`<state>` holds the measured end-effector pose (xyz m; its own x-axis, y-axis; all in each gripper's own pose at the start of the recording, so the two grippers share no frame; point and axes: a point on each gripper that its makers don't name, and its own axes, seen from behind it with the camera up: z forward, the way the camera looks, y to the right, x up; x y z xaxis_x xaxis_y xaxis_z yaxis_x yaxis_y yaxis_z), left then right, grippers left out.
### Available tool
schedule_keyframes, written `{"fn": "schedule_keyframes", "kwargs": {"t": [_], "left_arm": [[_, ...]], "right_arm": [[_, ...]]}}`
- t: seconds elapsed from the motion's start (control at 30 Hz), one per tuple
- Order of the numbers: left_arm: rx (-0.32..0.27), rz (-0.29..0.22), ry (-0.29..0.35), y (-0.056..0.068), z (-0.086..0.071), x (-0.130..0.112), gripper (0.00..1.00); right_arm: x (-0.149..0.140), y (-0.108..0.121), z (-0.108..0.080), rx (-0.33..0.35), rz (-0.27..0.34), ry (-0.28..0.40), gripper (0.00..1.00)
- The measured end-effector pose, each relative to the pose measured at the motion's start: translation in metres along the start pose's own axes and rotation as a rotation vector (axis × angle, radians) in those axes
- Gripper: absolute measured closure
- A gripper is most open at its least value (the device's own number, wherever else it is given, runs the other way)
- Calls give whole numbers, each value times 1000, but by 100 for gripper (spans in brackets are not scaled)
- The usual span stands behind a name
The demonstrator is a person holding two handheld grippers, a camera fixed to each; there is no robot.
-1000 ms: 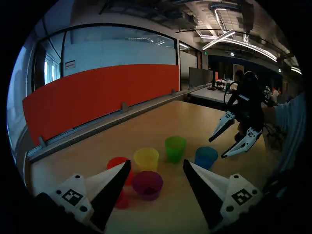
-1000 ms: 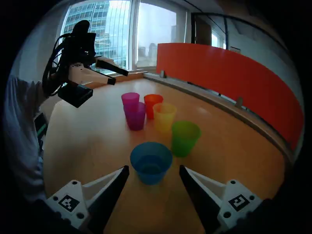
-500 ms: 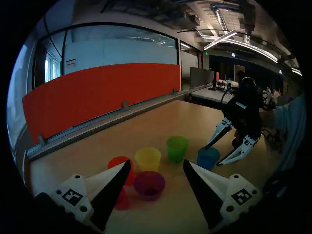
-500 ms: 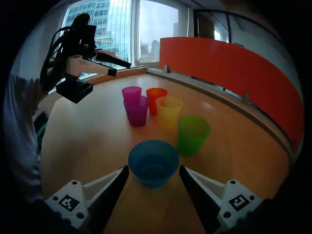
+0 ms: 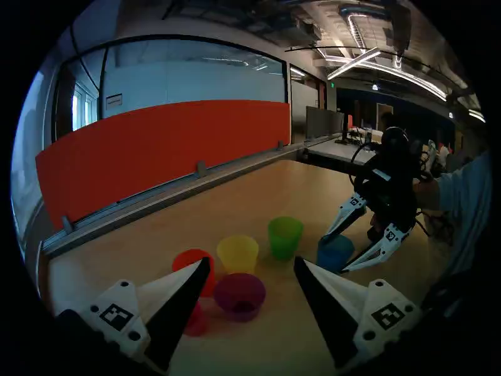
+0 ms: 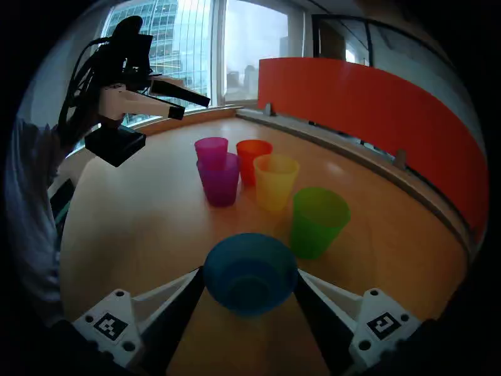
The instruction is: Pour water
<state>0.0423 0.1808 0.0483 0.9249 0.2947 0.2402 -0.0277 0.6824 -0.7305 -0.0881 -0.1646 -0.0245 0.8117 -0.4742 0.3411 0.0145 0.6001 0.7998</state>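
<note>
Blue cup upright on table, just beside green cup. It sits between the right gripper fingers, rim at or just off both inner edges. Jaws spread wide, not clamped. Right gripper angled down over the cup, sleeve behind it. Left gripper: jaws apart, nothing held, raised above the table. Purple cup seen low between its fingers.

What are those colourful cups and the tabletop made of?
Green cup and the others: likely thin plastic, slightly translucent, since light glows through the walls. Tabletop: wood-look, perhaps laminate rather than solid wood; smooth, with a soft sheen.
</note>
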Motion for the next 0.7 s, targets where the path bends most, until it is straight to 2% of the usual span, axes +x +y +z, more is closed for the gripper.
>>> {"fn": "schedule_keyframes", "kwargs": {"t": [0.1, 0.23, 0.47, 0.7], "left_arm": [[0, 2, -1, 0, 0, 0, 0], [-4, 1, -1, 1, 0, 0, 0], [-8, 6, -8, 4, 2, -3, 0], [-12, 7, -8, 7, 5, -3, 0]], "right_arm": [[-1, 1, 1, -4, -2, 0, 7], [-1, 1, 1, -5, -5, 3, 9], [-1, 1, -2, -4, -7, 7, 9], [5, 5, -15, -23, -2, 30, 9]]}}
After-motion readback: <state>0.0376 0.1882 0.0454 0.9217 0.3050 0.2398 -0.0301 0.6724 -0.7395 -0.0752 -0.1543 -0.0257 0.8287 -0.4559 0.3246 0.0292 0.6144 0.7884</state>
